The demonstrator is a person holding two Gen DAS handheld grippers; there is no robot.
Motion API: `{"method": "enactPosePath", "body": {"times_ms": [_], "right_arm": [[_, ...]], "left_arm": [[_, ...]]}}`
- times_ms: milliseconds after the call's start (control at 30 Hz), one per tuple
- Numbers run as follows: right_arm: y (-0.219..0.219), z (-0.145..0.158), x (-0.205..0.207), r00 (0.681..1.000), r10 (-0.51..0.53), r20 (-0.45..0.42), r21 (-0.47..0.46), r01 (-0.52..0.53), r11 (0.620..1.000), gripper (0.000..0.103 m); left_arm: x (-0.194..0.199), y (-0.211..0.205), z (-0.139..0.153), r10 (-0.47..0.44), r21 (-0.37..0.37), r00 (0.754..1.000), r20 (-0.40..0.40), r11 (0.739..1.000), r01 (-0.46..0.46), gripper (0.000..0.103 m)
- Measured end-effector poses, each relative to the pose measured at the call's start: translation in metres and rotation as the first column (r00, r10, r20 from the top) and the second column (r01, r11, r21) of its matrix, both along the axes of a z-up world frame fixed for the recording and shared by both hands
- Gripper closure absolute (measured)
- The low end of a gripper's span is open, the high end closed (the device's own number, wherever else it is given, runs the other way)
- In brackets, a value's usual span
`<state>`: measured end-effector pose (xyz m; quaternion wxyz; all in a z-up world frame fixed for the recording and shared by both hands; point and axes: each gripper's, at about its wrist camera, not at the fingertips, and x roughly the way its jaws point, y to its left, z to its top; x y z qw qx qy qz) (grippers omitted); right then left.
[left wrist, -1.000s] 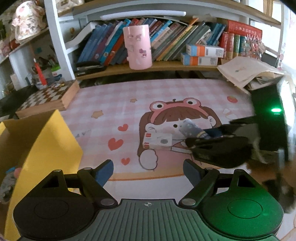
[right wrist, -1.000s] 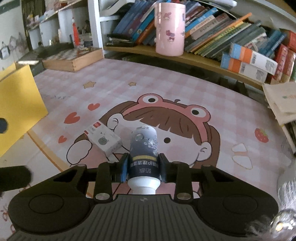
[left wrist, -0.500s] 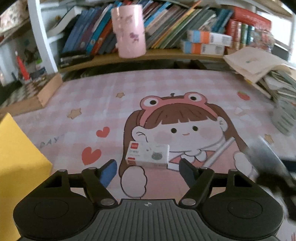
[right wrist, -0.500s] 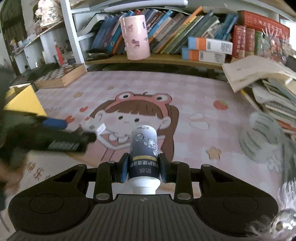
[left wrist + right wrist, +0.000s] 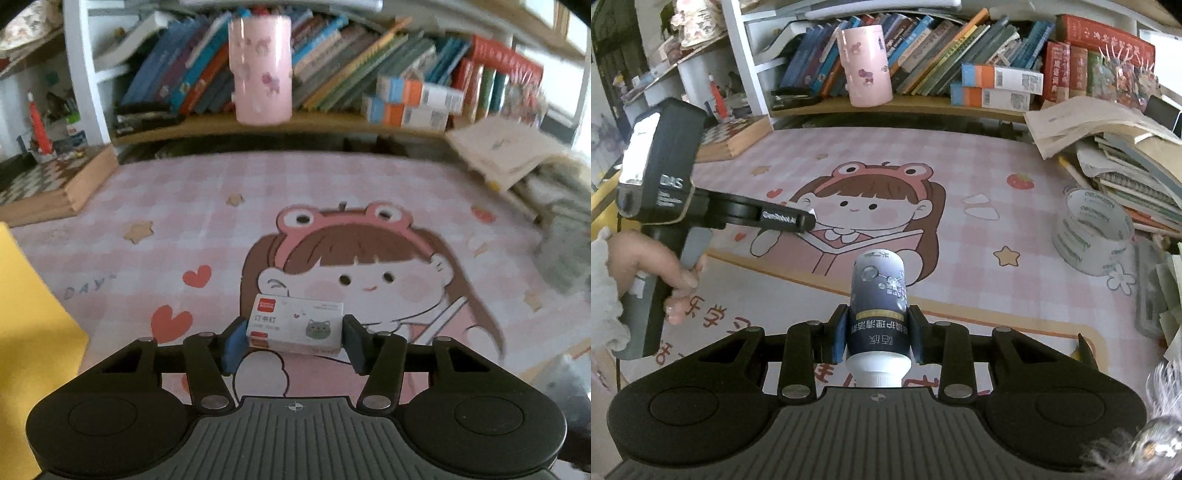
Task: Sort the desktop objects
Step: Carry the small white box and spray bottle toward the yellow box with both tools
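My left jaws are squeezing a small white box (image 5: 294, 328) from both sides, down on the pink mat (image 5: 221, 236) covering the surface. My right jaws are gripping a dark bottle (image 5: 879, 306) tight, cap toward me, above the mat. A tape roll (image 5: 1093, 236) is lying to the right.

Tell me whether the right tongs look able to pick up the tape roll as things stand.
Probably not yet: the right tongs are already shut on the dark bottle. The tape roll itself lies unobstructed on the mat, off to the right.
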<state>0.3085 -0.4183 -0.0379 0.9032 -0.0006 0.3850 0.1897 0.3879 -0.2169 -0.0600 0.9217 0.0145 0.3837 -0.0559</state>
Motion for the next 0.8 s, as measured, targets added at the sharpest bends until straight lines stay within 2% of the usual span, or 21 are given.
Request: {"method": "enactPosePath", "body": {"times_ms": [200,467,800], "right_arm": [[0.004,0.007,-0.01,1.0,0.0,0.018,0.014,-0.001,1.0,0.073],[0.016,0.02,-0.032,0.999,0.013,0.042,0.025,-0.014,1.0,0.073],[0.04,0.035,-0.074,0.999,0.017,0.039,0.0,-0.017,1.0,0.073]], "left_arm": [[-0.044,0.006,0.034,-0.051,-0.055,0.997,0.062,0.997,0.054,0.049],[-0.109,0.015,0.06,-0.117,-0.061,0.989,0.092,0.991,0.123,0.049],[-0.179,0.065,0.074,-0.068,-0.085,0.993,0.101,0.993,0.077,0.049]]}}
